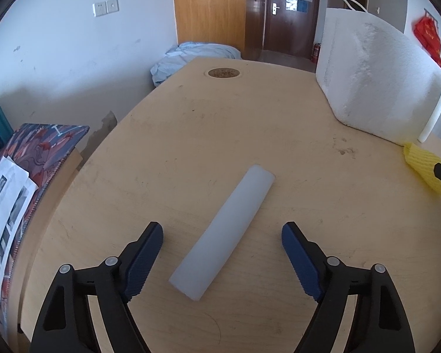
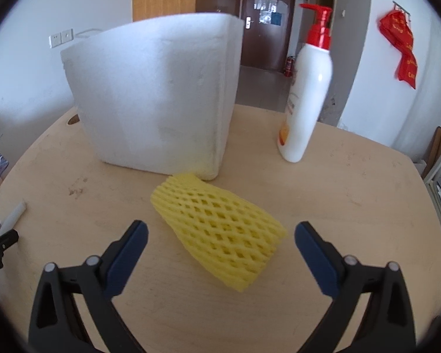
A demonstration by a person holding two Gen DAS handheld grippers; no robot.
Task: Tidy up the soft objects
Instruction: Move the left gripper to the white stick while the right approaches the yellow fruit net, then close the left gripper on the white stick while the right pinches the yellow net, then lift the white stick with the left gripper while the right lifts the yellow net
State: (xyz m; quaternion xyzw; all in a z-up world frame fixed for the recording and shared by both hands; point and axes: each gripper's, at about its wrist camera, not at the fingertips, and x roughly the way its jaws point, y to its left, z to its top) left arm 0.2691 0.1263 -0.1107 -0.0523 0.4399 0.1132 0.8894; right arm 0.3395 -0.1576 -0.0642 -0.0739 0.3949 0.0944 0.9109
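A long white foam strip point(image 1: 225, 231) lies flat on the wooden table point(image 1: 167, 135), its near end between my left fingers. My left gripper point(image 1: 222, 232) is open and empty above it. A yellow foam net sleeve point(image 2: 220, 232) lies on the table in the right wrist view, between my right fingers. My right gripper point(image 2: 220, 232) is open and empty, straddling the sleeve. The sleeve also shows at the right edge of the left wrist view point(image 1: 420, 167). A white foam box point(image 2: 155, 97) stands just behind the sleeve; it also shows in the left wrist view point(image 1: 376, 79).
A white lotion pump bottle point(image 2: 305, 94) with a red top stands right of the foam box. A patterned box with papers point(image 1: 20, 182) sits left of the table. The table has a round cable hole point(image 1: 223, 73) at the far end.
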